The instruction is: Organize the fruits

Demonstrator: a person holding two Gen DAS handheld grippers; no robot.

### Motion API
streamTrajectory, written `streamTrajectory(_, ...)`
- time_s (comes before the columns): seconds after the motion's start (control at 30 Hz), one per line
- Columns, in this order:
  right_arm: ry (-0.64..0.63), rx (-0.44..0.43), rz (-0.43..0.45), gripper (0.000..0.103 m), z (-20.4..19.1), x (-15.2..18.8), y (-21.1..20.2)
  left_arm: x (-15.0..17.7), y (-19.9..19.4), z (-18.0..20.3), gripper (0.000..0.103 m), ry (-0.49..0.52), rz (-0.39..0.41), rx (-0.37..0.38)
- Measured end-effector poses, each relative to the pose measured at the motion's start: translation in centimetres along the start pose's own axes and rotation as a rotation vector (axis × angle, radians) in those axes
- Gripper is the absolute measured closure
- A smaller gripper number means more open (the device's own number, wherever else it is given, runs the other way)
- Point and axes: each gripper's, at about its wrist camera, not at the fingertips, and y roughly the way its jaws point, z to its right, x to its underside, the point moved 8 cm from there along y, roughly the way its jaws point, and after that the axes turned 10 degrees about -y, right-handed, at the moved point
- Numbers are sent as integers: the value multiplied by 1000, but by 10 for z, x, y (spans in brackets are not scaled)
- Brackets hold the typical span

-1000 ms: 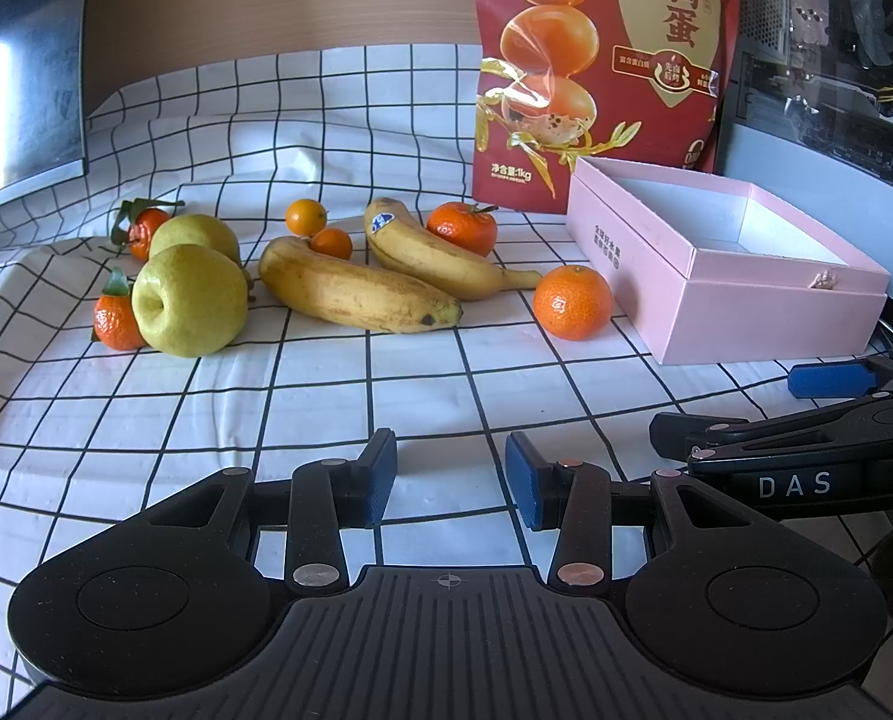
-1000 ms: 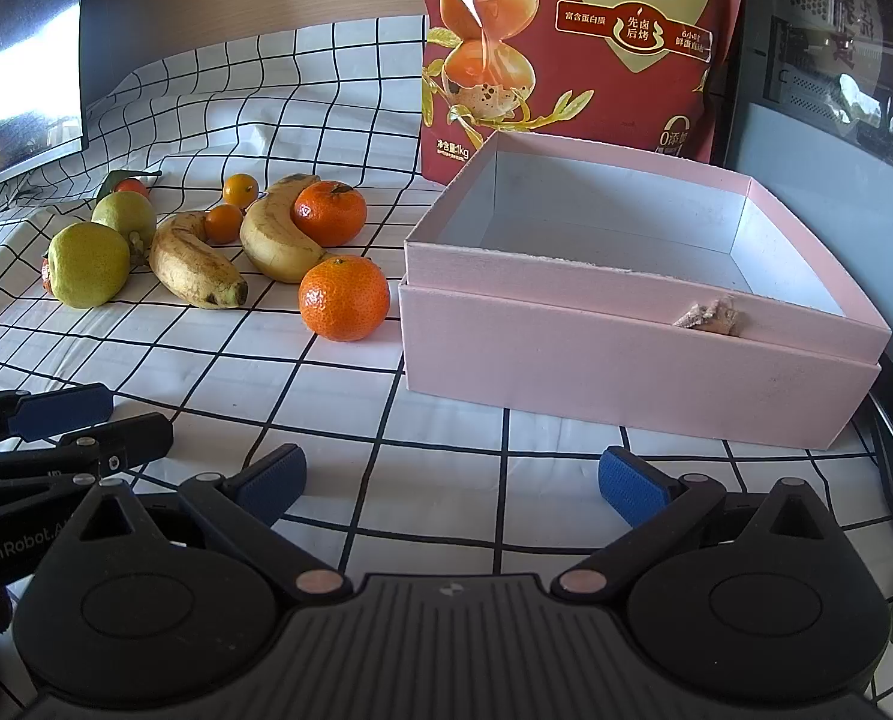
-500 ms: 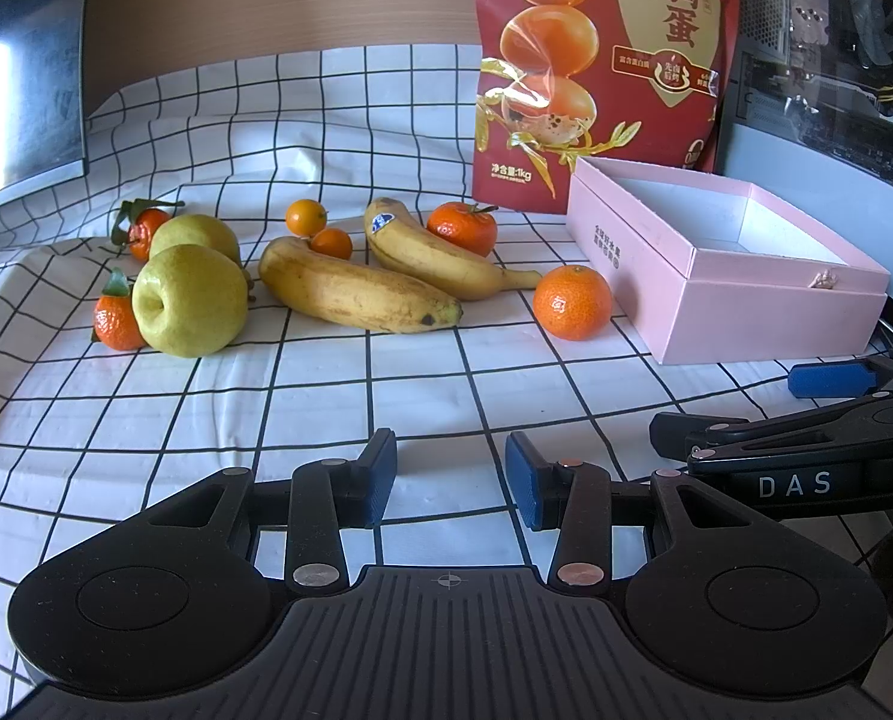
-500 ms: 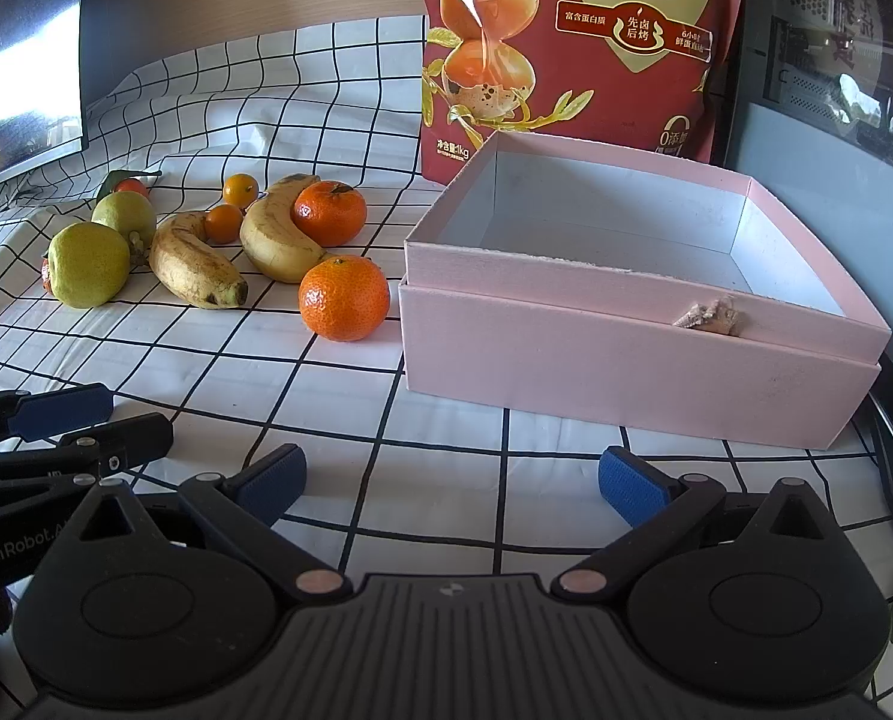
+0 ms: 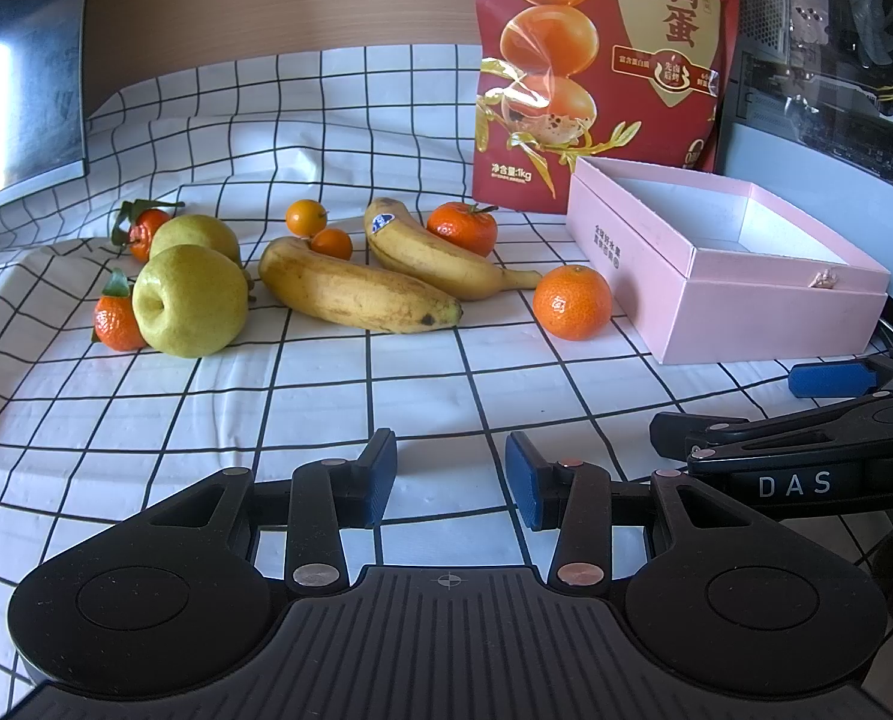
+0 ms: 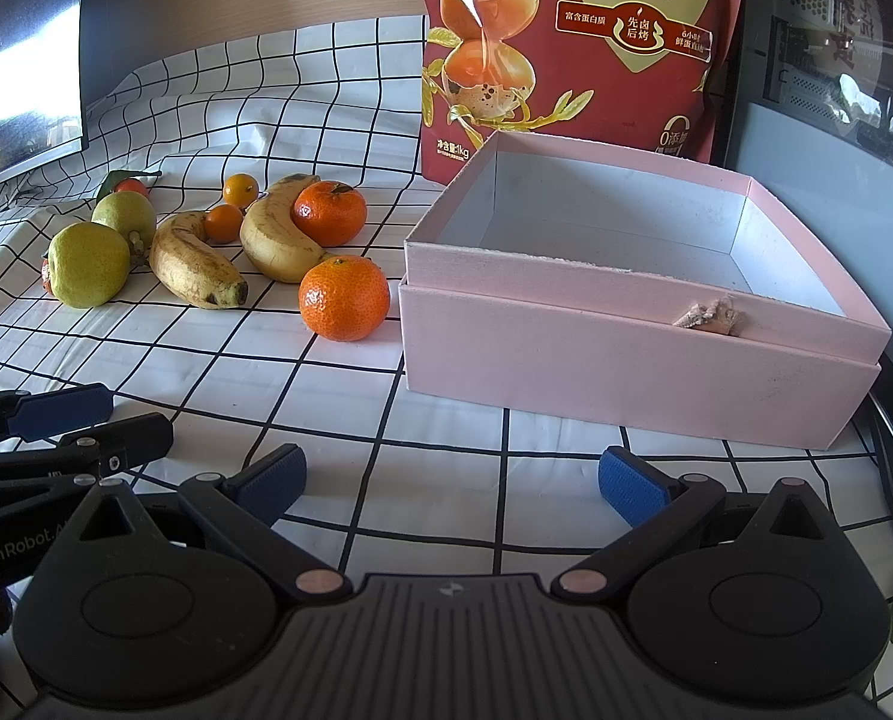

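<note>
Fruit lies on a checked cloth: two bananas (image 5: 356, 294) (image 5: 440, 258), two green pears (image 5: 189, 307), a near mandarin (image 5: 572, 302) beside an empty pink box (image 5: 764, 312), another mandarin (image 5: 463, 227) behind, small oranges (image 5: 306, 216) and leafy mandarins (image 5: 113, 321) at the left. My left gripper (image 5: 451, 480) is open and empty, low over the cloth in front of the fruit. My right gripper (image 6: 449, 480) is open wide and empty, in front of the pink box (image 6: 626, 360). The mandarin (image 6: 344, 298) and bananas (image 6: 197, 261) lie to its left.
A tall red snack bag (image 5: 602, 60) stands behind the box. A dark monitor (image 5: 20, 60) is at the far left and computer hardware (image 5: 836, 30) at the right. The right gripper's side shows in the left view (image 5: 806, 450); the left gripper's in the right view (image 6: 56, 438).
</note>
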Motion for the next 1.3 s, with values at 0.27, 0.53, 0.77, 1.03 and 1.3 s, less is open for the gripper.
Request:
streamTrajectory(0.27, 0, 0, 0, 0, 0, 0, 0, 0, 0, 0, 58, 0, 0, 0)
streamTrajectory(0.53, 0, 0, 1, 0, 0, 0, 0, 0, 0, 0, 58, 1, 0, -1)
streamTrajectory(0.77, 0, 0, 1, 0, 0, 0, 0, -2, 2, -3, 57, 2, -2, -2)
streamTrajectory(1.03, -3, -6, -8, 0, 3, 1, 2, -2, 2, -3, 57, 4, -6, 0)
streamTrajectory(1.3, -55, -80, -85, 0, -3, -1, 2, -23, 1, -34, 59, -117, -107, 99)
